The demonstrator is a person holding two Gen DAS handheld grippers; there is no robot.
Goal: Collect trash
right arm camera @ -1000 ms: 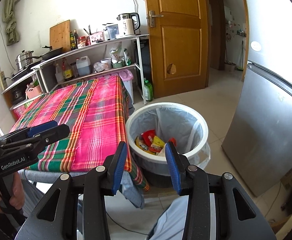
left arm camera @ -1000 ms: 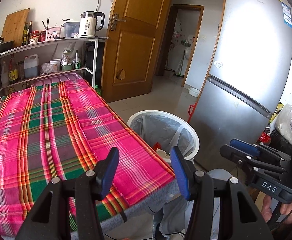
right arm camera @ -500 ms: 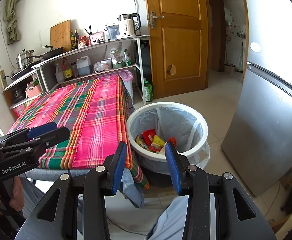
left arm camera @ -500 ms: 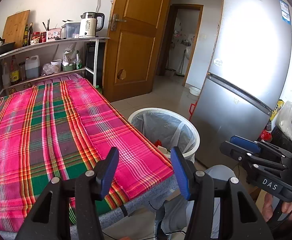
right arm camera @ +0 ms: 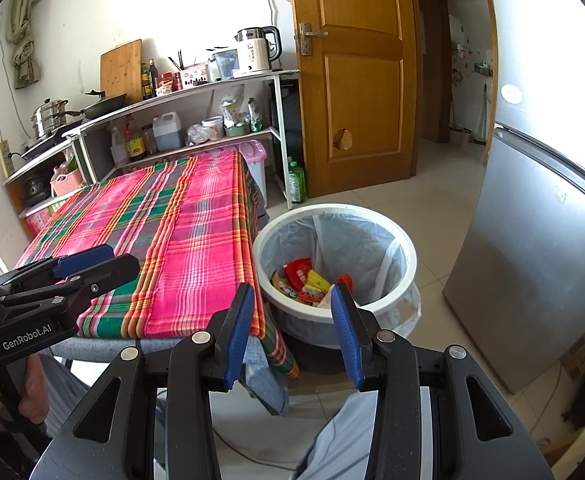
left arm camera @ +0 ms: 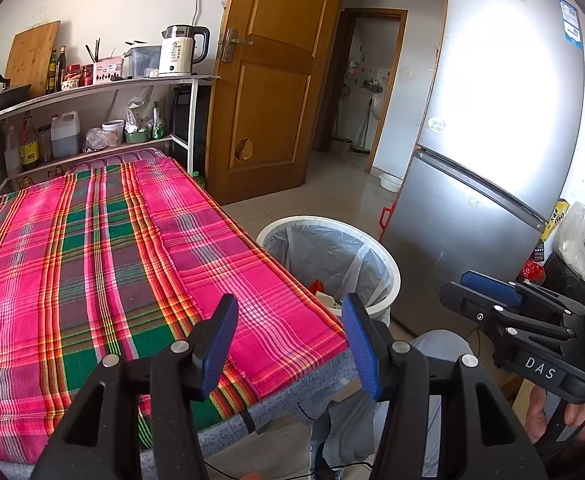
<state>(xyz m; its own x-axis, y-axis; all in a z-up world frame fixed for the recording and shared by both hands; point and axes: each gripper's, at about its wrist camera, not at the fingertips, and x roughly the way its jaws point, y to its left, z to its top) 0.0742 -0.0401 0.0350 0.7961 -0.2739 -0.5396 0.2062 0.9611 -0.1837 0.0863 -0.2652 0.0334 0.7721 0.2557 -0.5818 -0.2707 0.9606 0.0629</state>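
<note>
Both claws idle, jaws apart – nothing held.
Left claw (left arm camera: 290, 344) & right claw (right arm camera: 288, 330) hover at frame bottom; wrappers (right arm camera: 306, 282) sit in bin (right arm camera: 406, 256) beside plaid surface (left arm camera: 92, 260), centre frame – job prob. done.

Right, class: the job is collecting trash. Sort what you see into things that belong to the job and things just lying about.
Part of the job:
- white bin with its liner
- wrappers already inside it
- left gripper, open and holding nothing
- right gripper, open and holding nothing

Just lying about:
- plaid tablecloth
- kettle
- cutting board
- fridge
- jug
</note>
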